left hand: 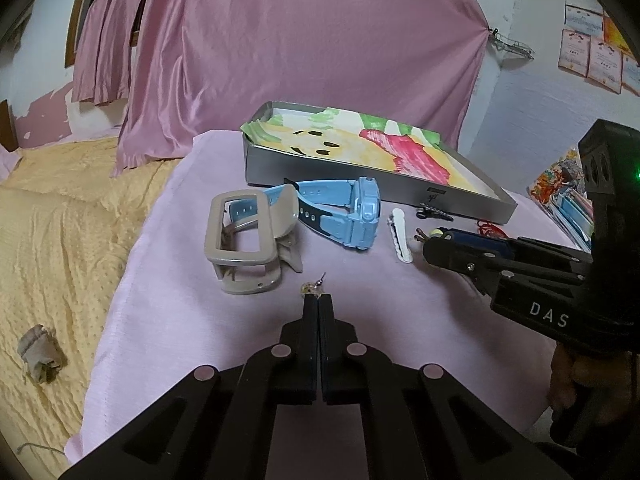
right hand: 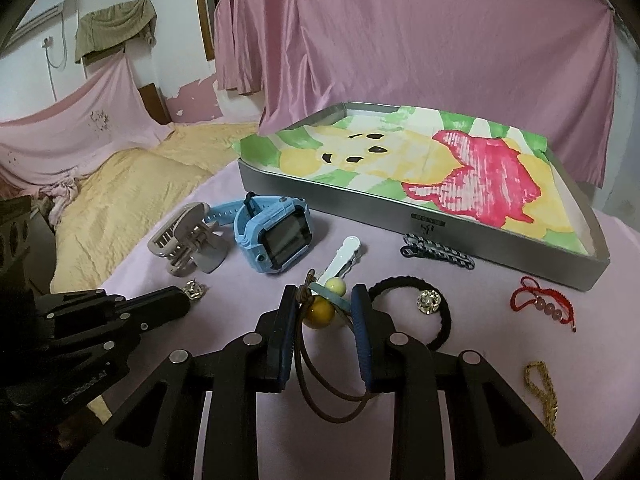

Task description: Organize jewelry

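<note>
My left gripper point(left hand: 318, 299) is shut, its tips pinching the edge of a small sparkly earring point(left hand: 311, 287) on the pink cloth; the same earring point(right hand: 195, 290) sticks out past those tips in the right wrist view. My right gripper point(right hand: 324, 300) straddles a brown cord hair tie with an amber bead point(right hand: 318, 312) and a pale green bead point(right hand: 335, 286). Its blue pads touch the cord on one side and a teal piece on the other. The grey tray point(right hand: 360, 208), lined with a coloured drawing, stands behind with nothing else in it.
Around the grippers lie a blue watch point(right hand: 276, 236), a beige claw clip point(right hand: 188, 244), a white hair clip point(right hand: 344, 256), a dark braided clip point(right hand: 440, 254), a black hair tie point(right hand: 444, 320), a red bracelet point(right hand: 544, 304) and a gold chain point(right hand: 544, 392). A yellow bed point(left hand: 60, 240) lies left.
</note>
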